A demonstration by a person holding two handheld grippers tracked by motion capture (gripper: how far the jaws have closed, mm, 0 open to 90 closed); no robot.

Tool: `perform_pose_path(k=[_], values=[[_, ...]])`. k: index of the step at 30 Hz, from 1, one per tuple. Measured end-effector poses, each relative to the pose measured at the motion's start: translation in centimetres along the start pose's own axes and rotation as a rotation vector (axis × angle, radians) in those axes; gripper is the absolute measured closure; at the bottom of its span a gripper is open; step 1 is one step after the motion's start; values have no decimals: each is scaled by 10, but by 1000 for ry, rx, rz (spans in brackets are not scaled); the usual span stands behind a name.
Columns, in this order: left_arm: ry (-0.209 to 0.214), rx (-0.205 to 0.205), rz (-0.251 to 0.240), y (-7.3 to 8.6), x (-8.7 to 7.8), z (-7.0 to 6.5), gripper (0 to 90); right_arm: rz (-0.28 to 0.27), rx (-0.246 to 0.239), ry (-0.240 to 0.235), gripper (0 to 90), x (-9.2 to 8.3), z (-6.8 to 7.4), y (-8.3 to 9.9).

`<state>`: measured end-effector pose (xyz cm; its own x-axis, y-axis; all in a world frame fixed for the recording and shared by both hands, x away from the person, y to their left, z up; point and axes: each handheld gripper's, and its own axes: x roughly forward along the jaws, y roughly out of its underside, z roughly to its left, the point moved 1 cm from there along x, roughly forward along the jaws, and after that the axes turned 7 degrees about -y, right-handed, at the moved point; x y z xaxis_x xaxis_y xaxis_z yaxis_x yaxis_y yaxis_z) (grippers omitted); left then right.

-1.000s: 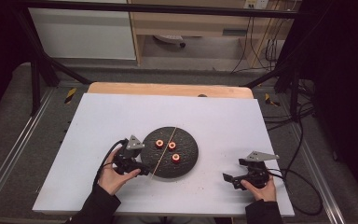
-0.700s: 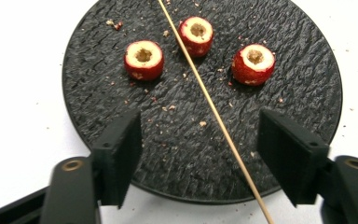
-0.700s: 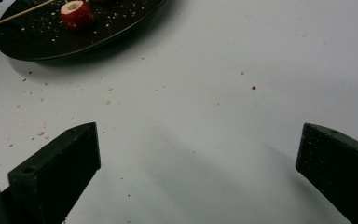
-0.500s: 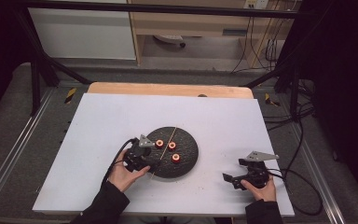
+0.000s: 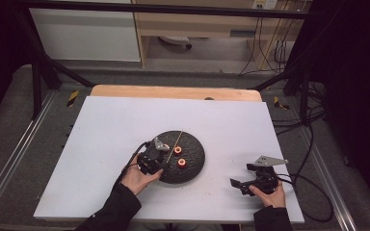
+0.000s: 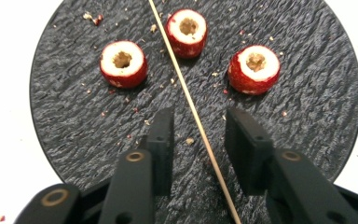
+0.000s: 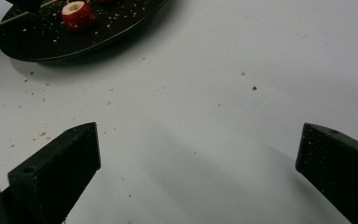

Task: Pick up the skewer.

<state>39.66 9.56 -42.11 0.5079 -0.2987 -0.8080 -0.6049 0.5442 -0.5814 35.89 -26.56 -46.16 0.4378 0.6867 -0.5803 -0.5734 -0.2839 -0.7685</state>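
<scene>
Below us lies a white table on a grey floor, cables trailing at the right. Since a second ago our left gripper has slid over the black plate, its jaws closing, now narrow around the untouched skewer; our right gripper rests wide open. We count three cored red fruits, one skewer.

A white table top stands on grey floor, with a white cabinet and wooden shelving behind.
</scene>
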Motion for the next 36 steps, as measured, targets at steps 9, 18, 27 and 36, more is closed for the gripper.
perform_pose_path(k=[9, 18, 27, 36], values=[[-26, -1, 39, 0, 4, -5, 754, 1, 1, -1, 5, 0, 0, 0], [-41, -10, 63, 0, 6, -7, 802, 2, 6, -2, 5, 1, 0, 0], [-66, -36, 65, 0, 7, -5, 843, 2, 5, -4, 5, 0, 0, 0], [-85, -63, 65, 1, 7, -2, 883, 3, 4, -2, 5, 1, 0, 0]])
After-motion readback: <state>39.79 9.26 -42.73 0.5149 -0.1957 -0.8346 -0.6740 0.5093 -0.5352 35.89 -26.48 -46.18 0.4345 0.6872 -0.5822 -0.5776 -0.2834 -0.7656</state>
